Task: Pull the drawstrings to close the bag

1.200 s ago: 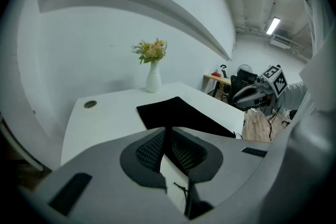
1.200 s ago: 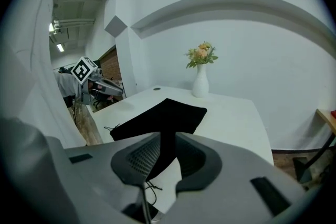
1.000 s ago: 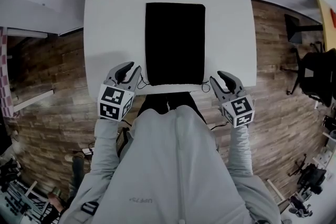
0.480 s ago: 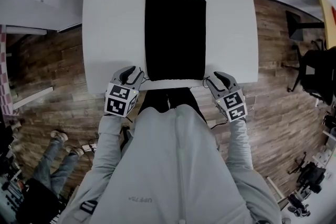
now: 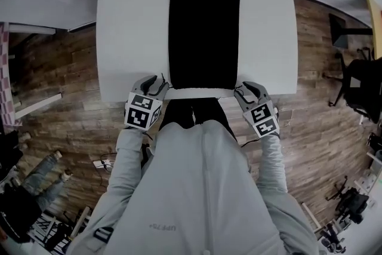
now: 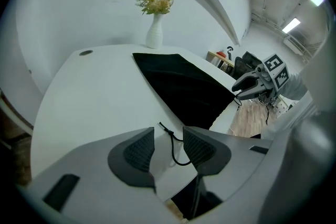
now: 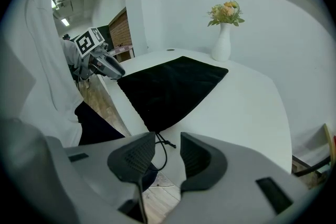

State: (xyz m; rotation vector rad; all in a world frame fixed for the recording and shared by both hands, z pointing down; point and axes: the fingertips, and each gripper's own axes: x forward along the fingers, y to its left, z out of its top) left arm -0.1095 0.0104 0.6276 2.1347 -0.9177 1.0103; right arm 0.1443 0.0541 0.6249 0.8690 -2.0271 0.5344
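My left gripper (image 5: pixel 154 83) and right gripper (image 5: pixel 248 89) have just opened, each straddling an ungripped drawstring (image 6: pixel 172 146) at the corners of the black bag (image 5: pixel 203 39) by the near edge of the table (image 5: pixel 134 27); closing too high could miss those thin cords.

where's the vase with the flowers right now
The vase stands at the far edge of the white table, just beyond the black bag, at the top middle of the head view.

Operator and hand tools.
Worn: pale grey long-sleeved sweatshirt (image 5: pixel 203 188); grey plastic left gripper (image 6: pixel 168 136), right gripper (image 7: pixel 168 139); black-and-white marker cubes (image 5: pixel 142 111) behind jaws.
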